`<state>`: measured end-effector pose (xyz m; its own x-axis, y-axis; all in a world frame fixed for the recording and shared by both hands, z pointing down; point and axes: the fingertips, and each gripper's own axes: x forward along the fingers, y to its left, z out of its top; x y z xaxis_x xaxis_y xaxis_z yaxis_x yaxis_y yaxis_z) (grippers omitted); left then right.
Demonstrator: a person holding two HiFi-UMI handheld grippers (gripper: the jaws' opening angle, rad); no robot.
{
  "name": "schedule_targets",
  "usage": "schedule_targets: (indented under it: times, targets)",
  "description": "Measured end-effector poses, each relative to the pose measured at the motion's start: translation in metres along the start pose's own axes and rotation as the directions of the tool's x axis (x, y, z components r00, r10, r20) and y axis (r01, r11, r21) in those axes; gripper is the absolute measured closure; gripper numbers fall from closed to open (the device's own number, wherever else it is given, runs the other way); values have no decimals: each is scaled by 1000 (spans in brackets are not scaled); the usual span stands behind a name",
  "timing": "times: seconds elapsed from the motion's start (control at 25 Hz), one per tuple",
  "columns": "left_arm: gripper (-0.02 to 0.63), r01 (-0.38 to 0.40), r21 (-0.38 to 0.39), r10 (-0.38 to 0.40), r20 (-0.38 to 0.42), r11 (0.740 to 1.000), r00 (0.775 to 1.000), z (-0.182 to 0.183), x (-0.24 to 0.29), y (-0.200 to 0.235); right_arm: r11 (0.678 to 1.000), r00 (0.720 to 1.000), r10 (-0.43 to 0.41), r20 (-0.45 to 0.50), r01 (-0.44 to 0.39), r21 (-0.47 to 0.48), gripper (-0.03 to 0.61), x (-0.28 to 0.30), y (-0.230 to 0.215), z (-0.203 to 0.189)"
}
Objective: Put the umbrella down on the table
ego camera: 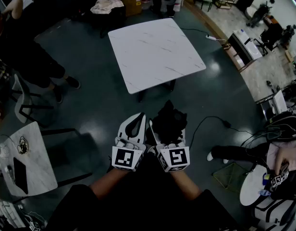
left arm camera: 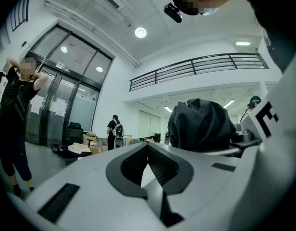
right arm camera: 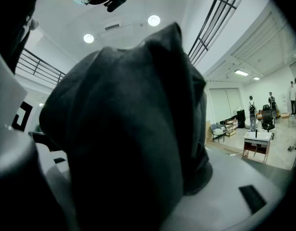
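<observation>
A black folded umbrella point(ego camera: 169, 119) is bunched between the jaws of my right gripper point(ego camera: 168, 131), which is shut on it and held level close to my body. The fabric fills most of the right gripper view as a dark mass point(right arm camera: 124, 129) and hides the pads. Beside it on the left, my left gripper point(ego camera: 137, 117) is shut with nothing in it; its tips meet point(left arm camera: 148, 146) in the left gripper view, with the umbrella point(left arm camera: 201, 124) just to the right. The white marble table point(ego camera: 155, 52) stands ahead, beyond both grippers, with nothing on it.
A person in black point(ego camera: 28, 57) stands at the left. A small marble table point(ego camera: 28, 158) with a dark item is at lower left. A cable point(ego camera: 205, 124) runs over the dark floor on the right. Boxes and cloth point(ego camera: 107, 5) sit beyond the table.
</observation>
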<state>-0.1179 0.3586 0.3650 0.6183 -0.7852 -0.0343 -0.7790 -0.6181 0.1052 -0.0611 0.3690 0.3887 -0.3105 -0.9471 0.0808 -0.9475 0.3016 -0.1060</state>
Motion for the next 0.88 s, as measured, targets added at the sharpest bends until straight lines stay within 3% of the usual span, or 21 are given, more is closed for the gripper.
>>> schedule_targets:
  times: [0.16,0.32,0.48,0.88]
  targets:
    - [606,-10,11,10,-42,1000,999,-7,1,3,1000,1000,3,22,-3,-4,272,-3,0,5]
    - [606,13,16,-13,-30,1000,999,-7,6,-4,1000,998,8,58,-10,23,270,-9,-4,14]
    - [606,16,22,-16,-30,1000,999,-8,15,-11,999,999,-6,49,8,-39,268,-13,-12,14]
    - [606,-12,27,13,-25,1000,1000,-22,27,-37,1000,999,-1,40,1,8,268,-29,-51,-1]
